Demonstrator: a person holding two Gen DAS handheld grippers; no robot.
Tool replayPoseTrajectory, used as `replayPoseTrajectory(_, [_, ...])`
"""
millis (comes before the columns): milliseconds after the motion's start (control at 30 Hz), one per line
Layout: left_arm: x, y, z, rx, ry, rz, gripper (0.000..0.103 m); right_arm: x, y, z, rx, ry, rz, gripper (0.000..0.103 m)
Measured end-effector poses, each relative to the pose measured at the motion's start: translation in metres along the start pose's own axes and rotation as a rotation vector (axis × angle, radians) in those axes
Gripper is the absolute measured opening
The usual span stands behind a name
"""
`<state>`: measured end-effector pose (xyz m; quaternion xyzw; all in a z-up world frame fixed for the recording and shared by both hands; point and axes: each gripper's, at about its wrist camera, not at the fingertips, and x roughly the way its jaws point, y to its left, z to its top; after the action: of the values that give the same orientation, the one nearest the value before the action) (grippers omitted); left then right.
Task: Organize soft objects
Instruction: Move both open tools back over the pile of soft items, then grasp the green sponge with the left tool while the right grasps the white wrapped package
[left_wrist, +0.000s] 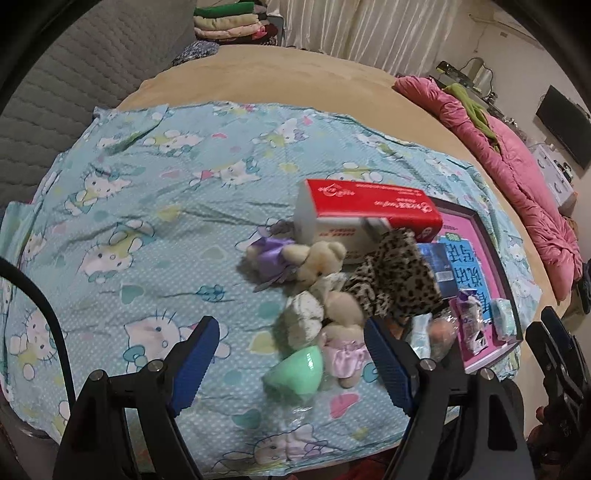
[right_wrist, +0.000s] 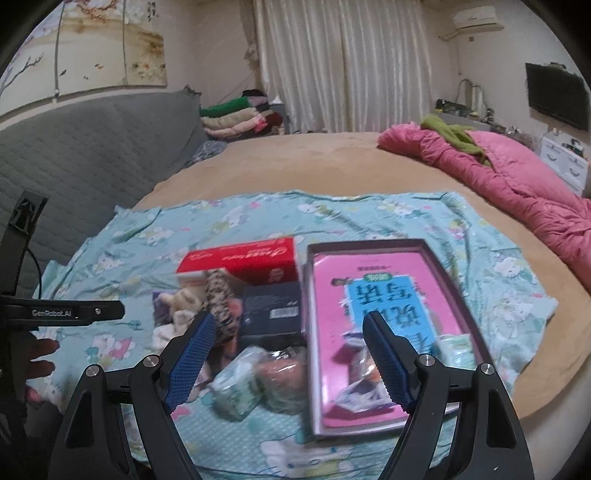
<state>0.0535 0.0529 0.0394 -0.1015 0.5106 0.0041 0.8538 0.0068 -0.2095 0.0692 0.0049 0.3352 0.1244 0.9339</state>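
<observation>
plush bear (left_wrist: 321, 258); glossy box (left_wrist: 373, 210)

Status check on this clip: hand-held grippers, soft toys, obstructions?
Left hand-held gripper open, empty. Right hand-held gripper open, empty. Plush bears heaped beside red box, leopard-print cloth draped across them.

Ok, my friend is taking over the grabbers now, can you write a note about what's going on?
Left gripper: open, empty, hovering over the toy pile.
Right gripper: open, empty, above the tissue packs and the tray's near edge.
Teddy bears, leopard-print plush and mint green cup lie heaped on the Hello Kitty sheet, beside the red box.
Pink tray holds a few small packets.
Done: nothing obvious. Left: sort the soft toys.
</observation>
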Motion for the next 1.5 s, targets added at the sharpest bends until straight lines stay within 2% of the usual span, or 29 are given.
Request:
replayPoseTrajectory(467, [0.027, 0.017, -0.030, 0.004, 0.055, -0.016, 0.080, 0.036, 0.037, -0.029, -0.043, 0.149, 0.055, 0.083])
replayPoseTrajectory(933, [0.060, 0.014, -0.046, 0.047, 0.147, -0.037, 0.080, 0.068, 0.050, -0.046, -0.051, 0.264, 0.043, 0.083])
replayPoseTrajectory(1167, [0.066, 0.017, -0.050, 0.052, 0.144, -0.059, 0.080, 0.090, 0.054, -0.052, -0.030, 0.325, 0.018, 0.083])
replayPoseTrajectory(1267, [0.068, 0.019, -0.050, 0.050, 0.145, -0.076, 0.080, 0.100, 0.054, -0.053, 0.008, 0.355, 0.019, 0.073])
replayPoseTrajectory(1333, [0.068, 0.021, -0.049, 0.050, 0.143, -0.088, 0.080, 0.104, 0.055, -0.053, 0.019, 0.369, 0.008, 0.061])
replayPoseTrajectory(1500, [0.071, 0.026, -0.048, 0.032, 0.147, -0.127, 0.077, 0.116, 0.058, -0.054, 0.038, 0.382, -0.025, 0.052])
